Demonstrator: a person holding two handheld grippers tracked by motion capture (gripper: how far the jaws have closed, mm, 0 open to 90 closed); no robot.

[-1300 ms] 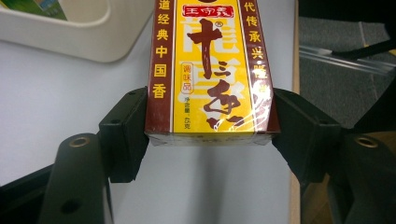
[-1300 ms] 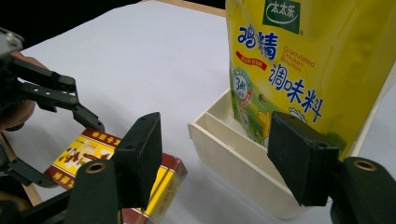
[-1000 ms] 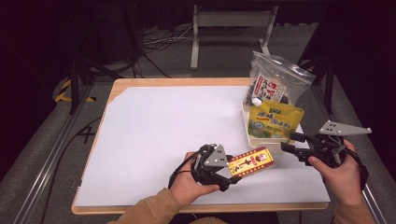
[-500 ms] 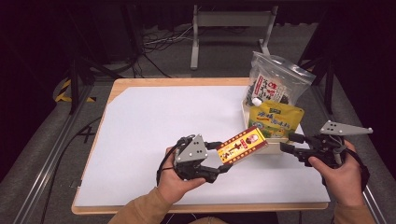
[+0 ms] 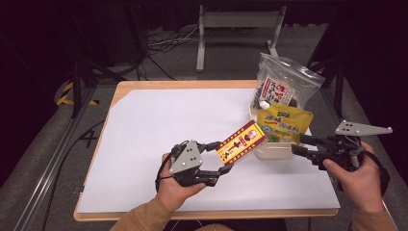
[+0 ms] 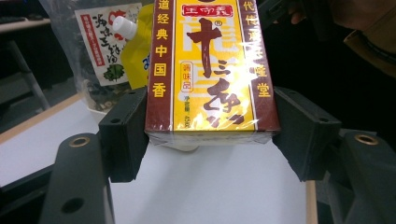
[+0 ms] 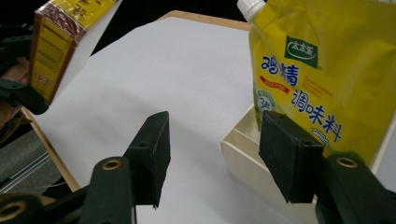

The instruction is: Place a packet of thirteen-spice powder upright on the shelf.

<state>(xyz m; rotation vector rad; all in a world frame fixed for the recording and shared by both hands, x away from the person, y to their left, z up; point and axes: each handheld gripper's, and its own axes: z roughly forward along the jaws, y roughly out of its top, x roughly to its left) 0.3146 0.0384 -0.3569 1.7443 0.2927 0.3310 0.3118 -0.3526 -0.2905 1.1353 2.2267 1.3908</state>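
Nearest the tray [image 5: 269, 152], on its left, a box [image 5: 240, 143] is held clamped in the left gripper [image 5: 222, 157], lifted off the table. Right of the tray, the right gripper [image 5: 299, 145] is held empty, jaws apart and lately narrowing. Beyond, a yellow pouch [image 5: 284, 124] is stood in the tray. Judged next: the box is to be carried clear and set down.

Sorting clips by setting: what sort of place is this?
Probably a lab or studio recording bench, not a kitchen: a white-covered table in a dark room, loose cables on the floor, and metal stand legs behind.
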